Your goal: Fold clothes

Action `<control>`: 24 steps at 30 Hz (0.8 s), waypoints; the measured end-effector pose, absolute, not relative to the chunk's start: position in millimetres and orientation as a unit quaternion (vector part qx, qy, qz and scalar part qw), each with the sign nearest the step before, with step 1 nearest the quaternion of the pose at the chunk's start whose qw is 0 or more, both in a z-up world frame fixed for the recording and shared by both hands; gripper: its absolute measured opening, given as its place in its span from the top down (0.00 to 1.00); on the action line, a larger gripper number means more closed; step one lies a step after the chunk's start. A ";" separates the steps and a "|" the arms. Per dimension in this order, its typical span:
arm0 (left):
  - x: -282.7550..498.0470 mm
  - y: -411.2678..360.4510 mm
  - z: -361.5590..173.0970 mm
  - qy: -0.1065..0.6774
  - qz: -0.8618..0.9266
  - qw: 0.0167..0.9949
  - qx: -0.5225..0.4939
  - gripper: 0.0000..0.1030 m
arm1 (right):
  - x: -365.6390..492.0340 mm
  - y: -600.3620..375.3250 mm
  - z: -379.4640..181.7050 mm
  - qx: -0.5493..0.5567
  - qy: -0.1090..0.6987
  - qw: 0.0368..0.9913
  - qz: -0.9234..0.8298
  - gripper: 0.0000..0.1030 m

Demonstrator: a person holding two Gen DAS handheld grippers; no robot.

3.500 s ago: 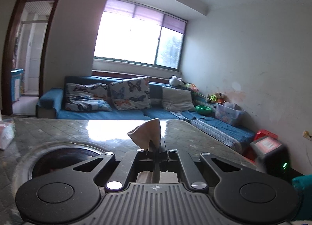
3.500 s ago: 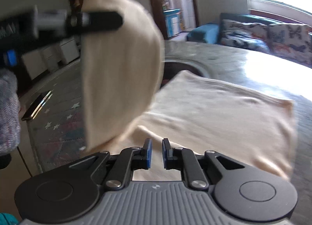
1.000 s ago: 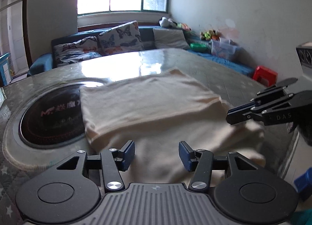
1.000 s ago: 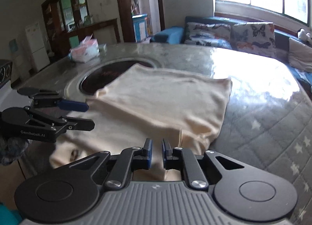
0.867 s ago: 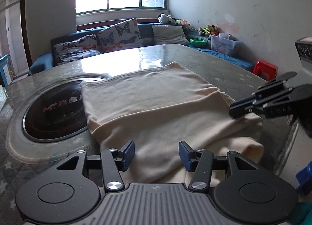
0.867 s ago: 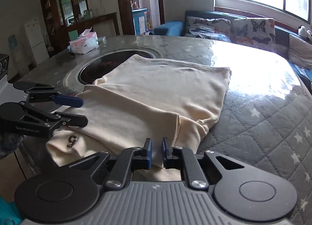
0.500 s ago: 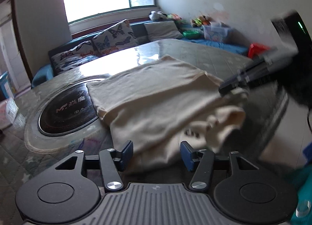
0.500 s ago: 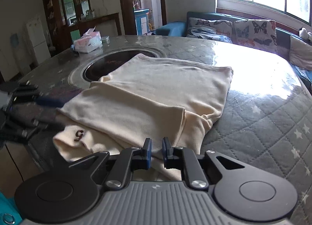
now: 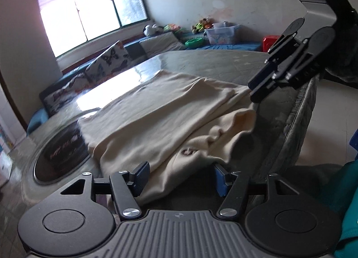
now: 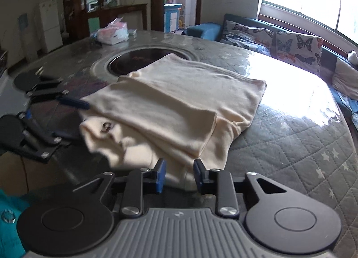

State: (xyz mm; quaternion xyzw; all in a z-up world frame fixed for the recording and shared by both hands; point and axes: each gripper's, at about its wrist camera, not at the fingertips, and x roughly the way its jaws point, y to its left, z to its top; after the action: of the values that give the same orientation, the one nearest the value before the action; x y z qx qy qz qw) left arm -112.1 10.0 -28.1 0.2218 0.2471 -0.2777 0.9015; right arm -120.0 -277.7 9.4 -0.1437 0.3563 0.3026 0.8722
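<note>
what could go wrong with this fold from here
1. The cream garment's near end droops over the table edge; its weight may drag the folded layers off.
2. The bunched corner by the small logo may set a crooked crease.
3. The right gripper, jaws opening with cloth between them, and the open left gripper could snag cloth.

Take the bench point(image 10: 290, 141) as your landmark: it is round, under a grey quilted cover with stars, with a dark round hob point(image 10: 143, 60) sunk into its middle. On its far side from you sits a pink tissue pack point(image 10: 114, 32). Beyond it runs a blue sofa point(image 10: 201, 30) with butterfly cushions point(image 10: 297, 47) under the window point(image 9: 89, 12). A white fridge point(image 10: 50, 27) stands far left.
</note>
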 end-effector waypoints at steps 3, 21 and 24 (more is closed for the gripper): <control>-108.9 7.0 -26.6 0.238 -0.282 0.904 0.217 0.56 | -130.9 -274.1 8.6 -0.165 0.356 0.865 0.312 0.68; -69.5 18.4 1.6 0.231 -0.281 0.923 0.130 0.88 | -110.5 -239.2 -1.8 -0.187 0.307 0.864 0.352 0.64; -72.1 22.5 -2.5 0.239 -0.279 0.921 0.132 0.84 | -104.8 -238.8 -3.1 -0.173 0.318 0.859 0.363 0.85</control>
State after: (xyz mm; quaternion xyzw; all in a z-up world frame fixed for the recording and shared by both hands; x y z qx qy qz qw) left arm -72.1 22.5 -2.5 0.1319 0.2393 -0.2793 0.9205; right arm -104.8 -238.8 -3.1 -0.1729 0.3180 0.3626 0.8588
